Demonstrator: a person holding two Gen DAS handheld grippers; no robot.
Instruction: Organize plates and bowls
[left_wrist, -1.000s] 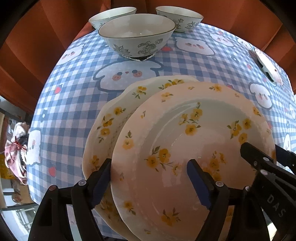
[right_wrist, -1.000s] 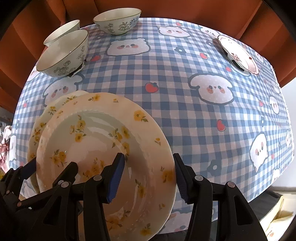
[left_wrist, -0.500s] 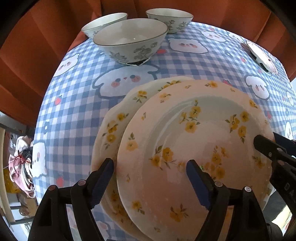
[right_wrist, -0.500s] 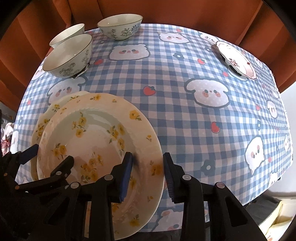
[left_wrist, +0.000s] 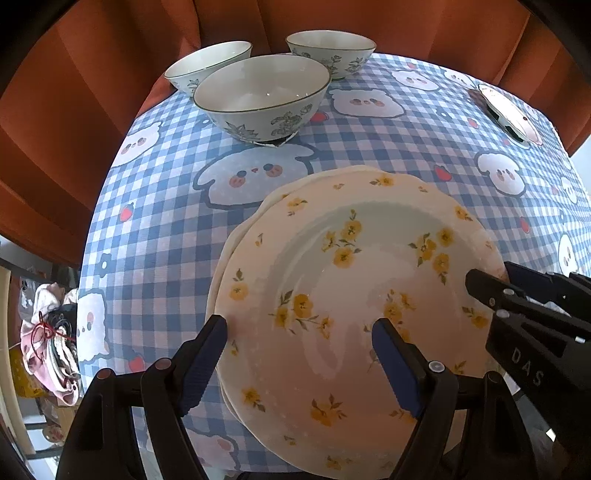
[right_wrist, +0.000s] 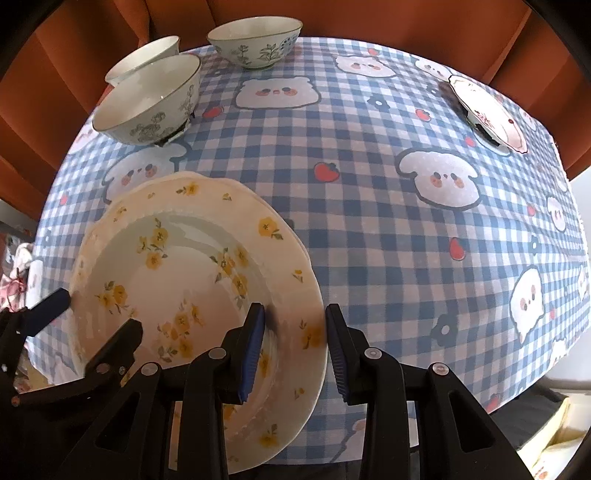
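Where the table (right_wrist: 369, 229) shows bare, it is covered by a blue-and-white checked cloth printed with cartoon animal faces and small strawberries. Rust-orange curtains (left_wrist: 92, 92) hang behind its far edge. At the far left of the cloth stand three floral bowls (left_wrist: 262, 96), close together. A small pink-patterned plate (right_wrist: 487, 110) rests near the far right edge, well apart from the bowls.

At the near edge lies a yellow-flowered plate (left_wrist: 351, 295), stacked on a second plate (left_wrist: 236, 240) of the same pattern; only the rim of the lower one shows along the left side.

The left gripper (left_wrist: 299, 365) points steeply down with its jaws spread wide. They straddle the left rim of the upper plate: one blue pad stands outside the rim, the other over the plate's well. Neither pad presses on the plate.

The right gripper (right_wrist: 295, 350) also points steeply down. Its jaws have just been closing and now stand narrow across the right rim of the upper plate. The inner pad lies against the rim's upper face. Whether the outer pad touches the rim edge cannot be told.
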